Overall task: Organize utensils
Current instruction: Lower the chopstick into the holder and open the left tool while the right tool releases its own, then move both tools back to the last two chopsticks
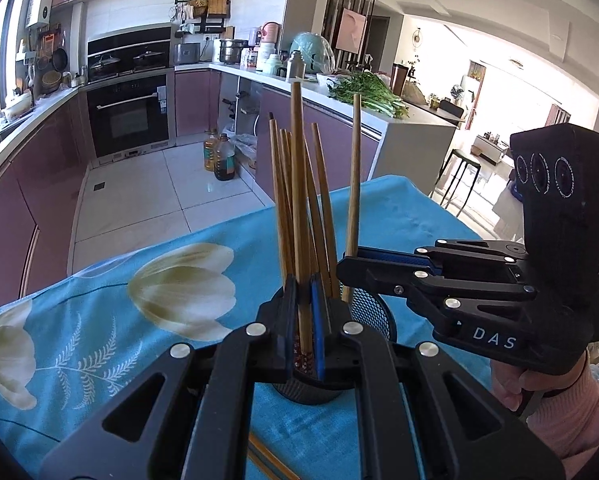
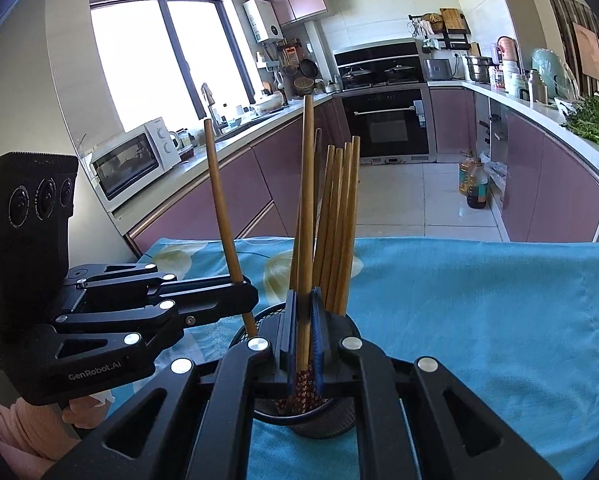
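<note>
Standing near upright in the black mesh cup (image 1: 373,308) on blue floral cloth (image 1: 99,300): several brown wooden chopsticks (image 1: 287,200), tips up. Clamped in the left gripper (image 1: 304,320), one chopstick (image 1: 299,208) above the cup, long axis vertical. Pinched in the right gripper (image 2: 304,328), another (image 2: 307,216), likewise vertical. Well along, judging by the filled cup; loose sticks (image 1: 265,458) lying nearer than the cup, left to collect.

A built-in oven (image 2: 387,124) sits at the far end of the kitchen. Mauve cabinets (image 2: 235,184) run along both sides from it, over a pale tiled floor (image 2: 411,200). Left of the oven, a big window (image 2: 147,64) lets in bright daylight above a white microwave (image 2: 135,158).
</note>
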The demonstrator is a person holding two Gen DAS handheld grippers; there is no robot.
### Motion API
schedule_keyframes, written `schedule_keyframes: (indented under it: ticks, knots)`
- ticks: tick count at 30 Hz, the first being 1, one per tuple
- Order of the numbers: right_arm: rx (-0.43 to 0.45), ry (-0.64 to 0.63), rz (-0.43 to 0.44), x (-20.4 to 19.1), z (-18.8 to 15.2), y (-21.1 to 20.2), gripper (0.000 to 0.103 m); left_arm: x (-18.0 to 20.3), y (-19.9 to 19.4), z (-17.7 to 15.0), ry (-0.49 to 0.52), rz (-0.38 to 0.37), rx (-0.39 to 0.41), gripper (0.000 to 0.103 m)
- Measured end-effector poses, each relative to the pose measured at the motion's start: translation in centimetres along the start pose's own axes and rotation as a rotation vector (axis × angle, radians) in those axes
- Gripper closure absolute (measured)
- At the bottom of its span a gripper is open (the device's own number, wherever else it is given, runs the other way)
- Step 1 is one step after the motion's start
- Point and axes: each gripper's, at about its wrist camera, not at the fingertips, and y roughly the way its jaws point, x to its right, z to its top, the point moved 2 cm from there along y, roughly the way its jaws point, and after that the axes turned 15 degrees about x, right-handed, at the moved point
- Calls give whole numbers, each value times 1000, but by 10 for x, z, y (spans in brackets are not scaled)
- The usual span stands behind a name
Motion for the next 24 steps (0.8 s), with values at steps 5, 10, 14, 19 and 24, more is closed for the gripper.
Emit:
schedule_keyframes:
  ticks: [5, 10, 14, 19, 24]
  knots:
    - [-10, 11, -7, 0, -2, 1, 94, -2, 3, -9, -9, 6, -20, 94]
    - [-15, 13, 0, 0, -6, -3, 87, -9, -8, -16, -38, 29, -3, 87]
    - [-5, 0, 15, -5, -7, -11, 83, -16, -26, -22, -46, 66, 26, 76]
    - [20, -30, 73, -18, -9, -30, 74, -24, -57, -32, -18, 146, 86, 63]
    - [-2, -78, 169, -44, -23, -42, 66, -40, -83, -47, -37, 222, 119, 52]
